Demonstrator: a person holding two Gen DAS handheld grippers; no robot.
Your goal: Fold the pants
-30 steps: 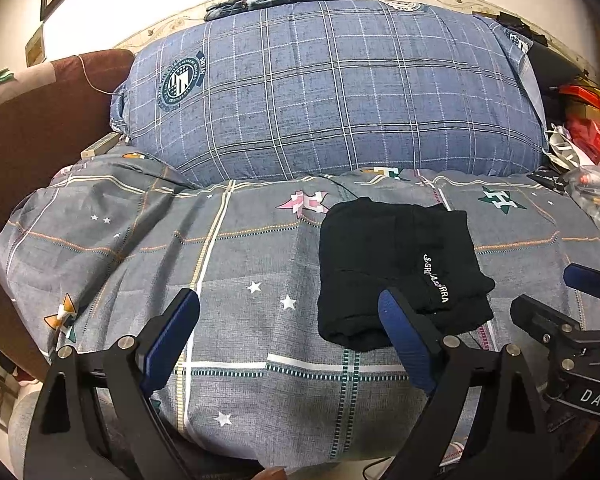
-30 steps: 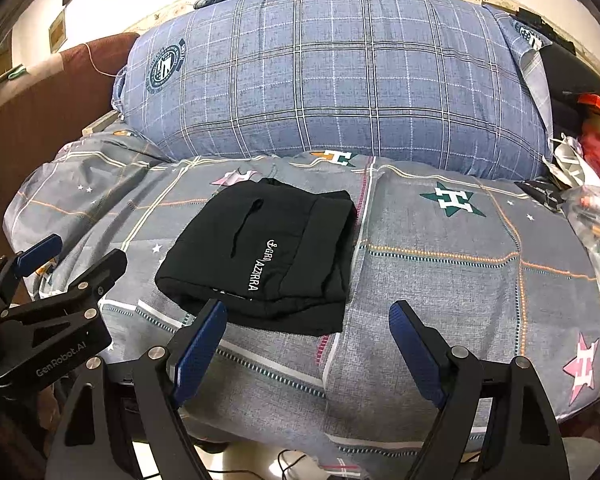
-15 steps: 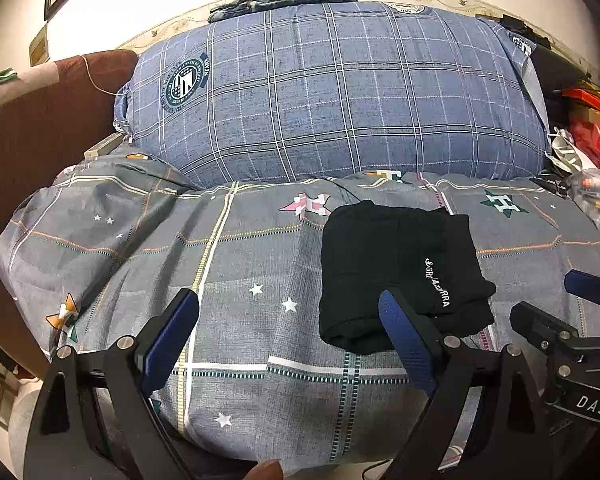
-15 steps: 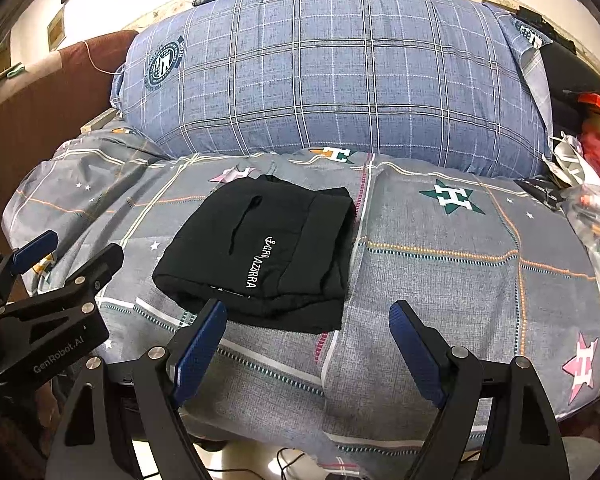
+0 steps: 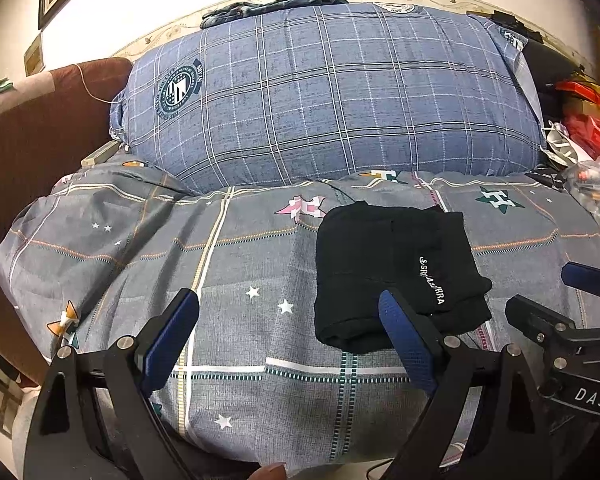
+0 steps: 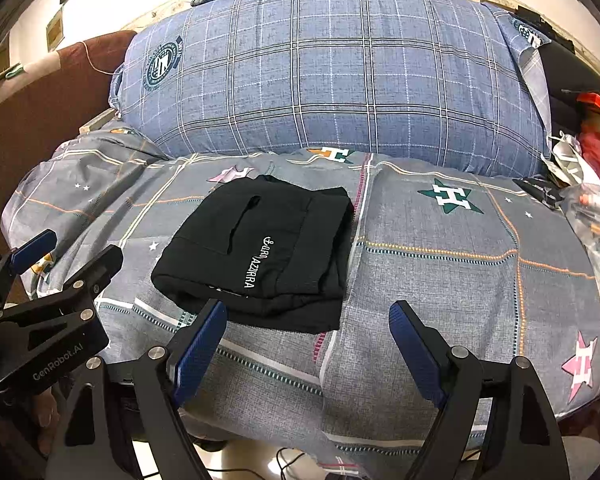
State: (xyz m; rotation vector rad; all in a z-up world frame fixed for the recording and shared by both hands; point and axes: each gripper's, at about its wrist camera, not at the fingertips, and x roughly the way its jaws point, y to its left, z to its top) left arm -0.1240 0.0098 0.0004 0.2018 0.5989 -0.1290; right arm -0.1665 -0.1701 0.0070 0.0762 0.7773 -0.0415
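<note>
The black pants [image 5: 396,268] [image 6: 260,252] lie folded into a compact rectangle on the grey patterned bedspread [image 5: 220,280] [image 6: 440,280], with white lettering facing up. My left gripper [image 5: 288,320] hovers open near the bed's front edge, to the left of the pants, and nothing sits between its blue pads. My right gripper [image 6: 308,332] is open too, held just in front of the pants' near edge and apart from them. Each gripper shows at the edge of the other's view.
A big blue plaid pillow [image 5: 332,100] [image 6: 332,76] fills the back of the bed. A brown headboard [image 5: 32,140] stands at the left. Red packaging and plastic bags [image 6: 592,152] clutter the right side. Cables lie on the floor below the bed edge.
</note>
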